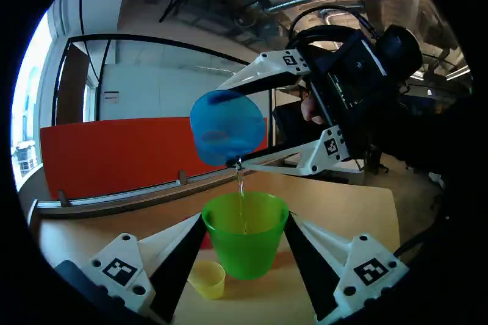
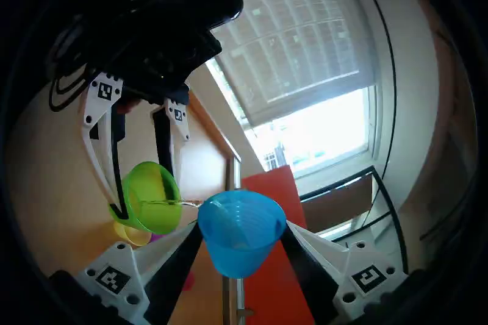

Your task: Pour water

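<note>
- Bottom centre of the left gripper view: the left gripper [image 1: 245,220] has its fingers clenched on the green cup [image 1: 245,252], over the worktop [image 1: 341,209]. 1 small yellow cup [image 1: 207,278] sits just beside it.
- Higher, mid-frame: the right gripper [image 2: 241,227] grasps the tilted blue cup [image 1: 222,133]. A thin water stream [image 1: 241,186] falls into the green cup.
- Risk: a steeper tilt, or either cup drifting, could send water past the rim onto the worktop.

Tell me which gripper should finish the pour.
Right. The right gripper holds the tilted blue cup above the green cup, water streaming in; the left gripper just steadies it.
</note>
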